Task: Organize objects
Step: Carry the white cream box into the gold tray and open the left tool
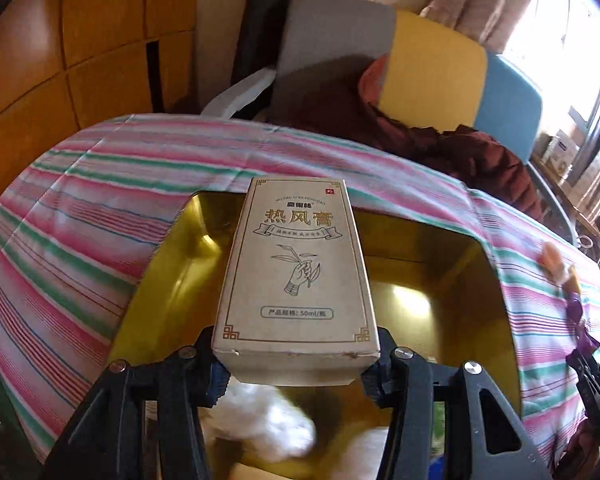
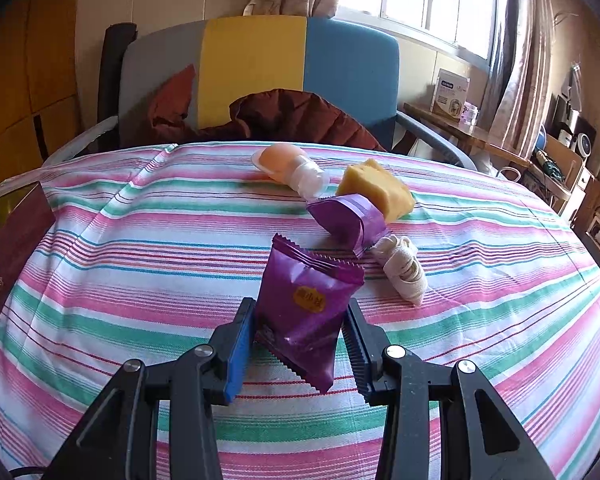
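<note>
Cardboard carton [image 1: 296, 280] pinched by left fingers [image 1: 216, 376]; right fingers [image 2: 236, 356] pinch crinkly purple packet [image 2: 304, 316].

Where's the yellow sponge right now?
Right wrist view, far right of centre on the striped cloth: the yellow sponge lies just behind a purple packet, right of the jelly cup.

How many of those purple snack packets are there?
2: one purple packet gripped in the right claw, another lying on the striped cloth behind it. Others may be hidden.
</note>
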### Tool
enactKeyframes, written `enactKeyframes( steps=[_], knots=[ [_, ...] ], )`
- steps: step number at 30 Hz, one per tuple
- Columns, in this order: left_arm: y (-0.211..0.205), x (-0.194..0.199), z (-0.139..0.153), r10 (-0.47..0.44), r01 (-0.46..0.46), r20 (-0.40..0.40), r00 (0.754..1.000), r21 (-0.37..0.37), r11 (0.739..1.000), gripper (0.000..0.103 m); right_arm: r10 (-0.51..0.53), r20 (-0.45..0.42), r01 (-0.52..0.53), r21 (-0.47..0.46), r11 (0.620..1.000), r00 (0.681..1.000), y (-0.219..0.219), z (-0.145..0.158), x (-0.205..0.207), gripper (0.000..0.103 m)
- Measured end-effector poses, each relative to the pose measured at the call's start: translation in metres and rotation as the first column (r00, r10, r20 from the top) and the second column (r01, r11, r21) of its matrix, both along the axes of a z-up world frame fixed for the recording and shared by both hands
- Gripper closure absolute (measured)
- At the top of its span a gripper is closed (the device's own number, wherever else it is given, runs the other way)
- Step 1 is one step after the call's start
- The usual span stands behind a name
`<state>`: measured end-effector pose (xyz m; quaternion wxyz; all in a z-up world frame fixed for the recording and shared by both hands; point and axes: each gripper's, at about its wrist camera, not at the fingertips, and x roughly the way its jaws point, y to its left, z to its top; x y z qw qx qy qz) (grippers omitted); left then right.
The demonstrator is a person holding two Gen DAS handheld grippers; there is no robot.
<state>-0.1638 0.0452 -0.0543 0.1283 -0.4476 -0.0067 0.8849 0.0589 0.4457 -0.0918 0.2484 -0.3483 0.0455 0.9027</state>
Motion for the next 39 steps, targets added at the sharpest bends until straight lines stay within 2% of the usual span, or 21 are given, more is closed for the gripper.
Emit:
enactKeyframes(
  steps=[6, 13, 20, 24, 26, 28, 31, 34, 37, 39],
  knots=[
    [-0.024, -0.026, -0.021, 0.024, -0.021, 0.073, 0.997, -0.039, 0.999, 0.051, -0.001, 0.006, 0.001, 0.007, 1.000, 1.000, -0.001, 0.000, -0.001, 0.059],
    [-0.040, -0.036, -0.032, 0.074, -0.070, 0.144, 0.987, -0.034, 0.997, 0.048, -0.003, 0.011, 0.002, 0.014, 1.000, 1.000, -0.002, 0.000, -0.002, 0.059],
    [-0.054, -0.006, -0.012, 0.135, -0.136, 0.070, 0.988, 0.008, 0.991, 0.047, -0.004, 0.012, 0.003, 0.020, 1.000, 1.000, -0.003, -0.001, -0.003, 0.059],
    [-0.071, 0.018, -0.007, 0.212, -0.216, 0.047, 0.976, 0.104, 0.971, 0.047, 0.008, 0.018, -0.008, 0.016, 1.000, 1.000, -0.005, -0.001, -0.003, 0.059],
    [-0.076, 0.031, -0.004, 0.220, -0.223, 0.034, 0.975, 0.160, 0.962, 0.047, 0.013, 0.030, -0.014, 0.013, 1.000, 0.999, -0.006, 0.000, -0.005, 0.059],
    [-0.078, 0.045, -0.003, 0.230, -0.229, 0.016, 0.973, 0.183, 0.956, 0.047, 0.026, 0.048, -0.027, 0.016, 1.000, 0.999, -0.009, 0.002, -0.008, 0.060],
    [-0.074, 0.058, -0.005, 0.221, -0.218, 0.009, 0.975, 0.184, 0.958, 0.047, 0.084, 0.026, -0.083, -0.039, 0.996, 0.996, -0.021, 0.012, -0.013, 0.060],
    [-0.070, 0.067, -0.004, 0.206, -0.204, 0.008, 0.979, 0.194, 0.960, 0.047, 0.175, -0.013, -0.175, -0.068, 0.982, 0.984, -0.051, 0.030, -0.026, 0.060],
    [-0.068, 0.081, 0.000, 0.211, -0.205, -0.004, 0.977, 0.217, 0.954, 0.047, 0.300, -0.042, -0.303, -0.074, 0.950, 0.953, -0.095, 0.046, -0.042, 0.060],
    [-0.069, 0.092, 0.002, 0.221, -0.211, -0.018, 0.975, 0.228, 0.951, 0.047, 0.394, -0.044, -0.397, -0.073, 0.915, 0.918, -0.126, 0.055, -0.053, 0.060]
  ],
)
